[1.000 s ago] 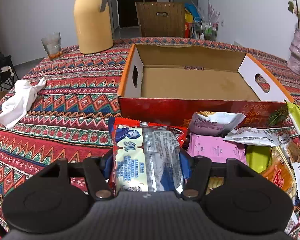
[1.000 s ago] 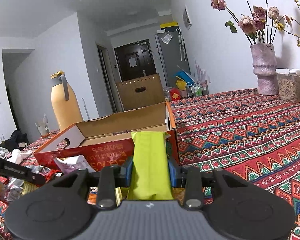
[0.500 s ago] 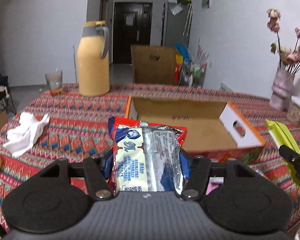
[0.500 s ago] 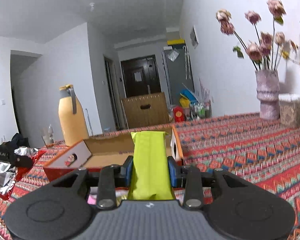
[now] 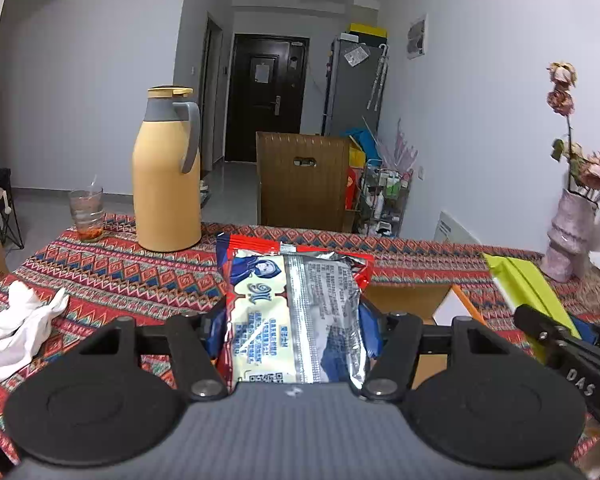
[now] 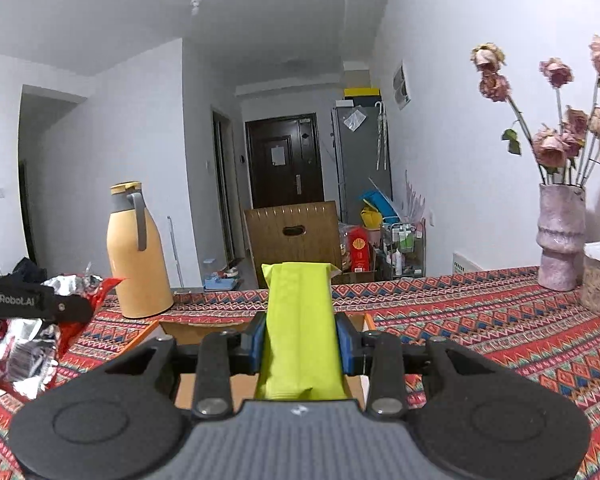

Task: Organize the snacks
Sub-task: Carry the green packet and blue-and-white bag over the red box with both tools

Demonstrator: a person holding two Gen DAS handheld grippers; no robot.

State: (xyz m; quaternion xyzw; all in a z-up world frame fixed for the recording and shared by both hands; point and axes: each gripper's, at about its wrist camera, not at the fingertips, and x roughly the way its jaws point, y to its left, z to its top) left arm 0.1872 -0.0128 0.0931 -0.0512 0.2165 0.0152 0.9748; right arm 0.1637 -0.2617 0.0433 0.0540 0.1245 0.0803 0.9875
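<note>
- Now that both my hands have risen since a second ago, the loose snack pile at the near edge of the table (image 5: 112,268) has dropped out of both views, and only the top of the cardboard box (image 5: 416,300) shows under my packets
- My left gripper (image 5: 292,332) is closed on the red and silver snack packet (image 5: 296,312), blue pads pressing both its sides, the packet standing up and off the cloth
- My right gripper (image 6: 300,344) is clamped the same way on the yellow-green snack packet (image 6: 300,320), also held clear of the table
- Both packets hang above the box's near wall, with the yellow thermos (image 5: 166,176) off toward the far left edge
- I judge the pick-up done for both; what remains is to carry them forward over the open box and lower them in, one beside the other, so they don't collide
</note>
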